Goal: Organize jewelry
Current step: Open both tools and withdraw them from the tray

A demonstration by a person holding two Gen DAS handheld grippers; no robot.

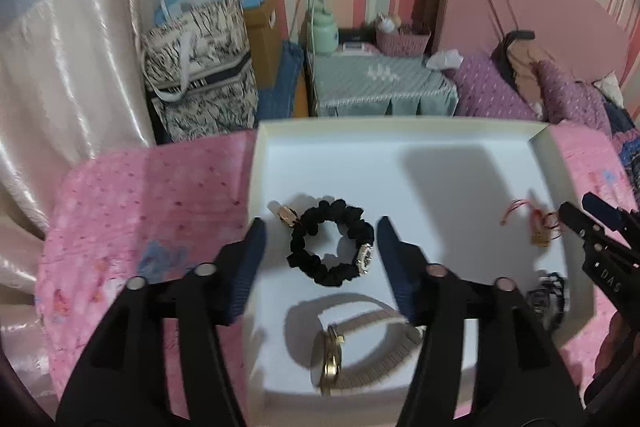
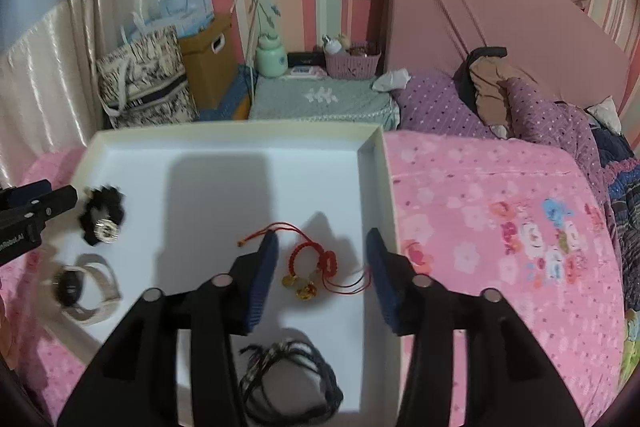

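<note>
The left gripper (image 1: pixel 320 259) is hovering with its jaws standing wide apart and gripping nothing, above a black scrunchie (image 1: pixel 331 243) lying in the white tray (image 1: pixel 400 133). The right gripper (image 2: pixel 322 279) is likewise hanging open and empty over a red cord bracelet (image 2: pixel 312 263) with gold charms. A watch (image 1: pixel 340 351) and a dark cord bundle (image 2: pixel 288 379) are lying nearer in the tray, which is sitting on a pink bedspread (image 2: pixel 500 227).

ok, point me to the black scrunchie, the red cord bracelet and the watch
black scrunchie (image 1: pixel 304 227): left wrist view, upper left fabric of the ring.
red cord bracelet (image 2: pixel 298 251): right wrist view, braided red loop.
watch (image 1: pixel 332 361): left wrist view, gold case edge.
</note>
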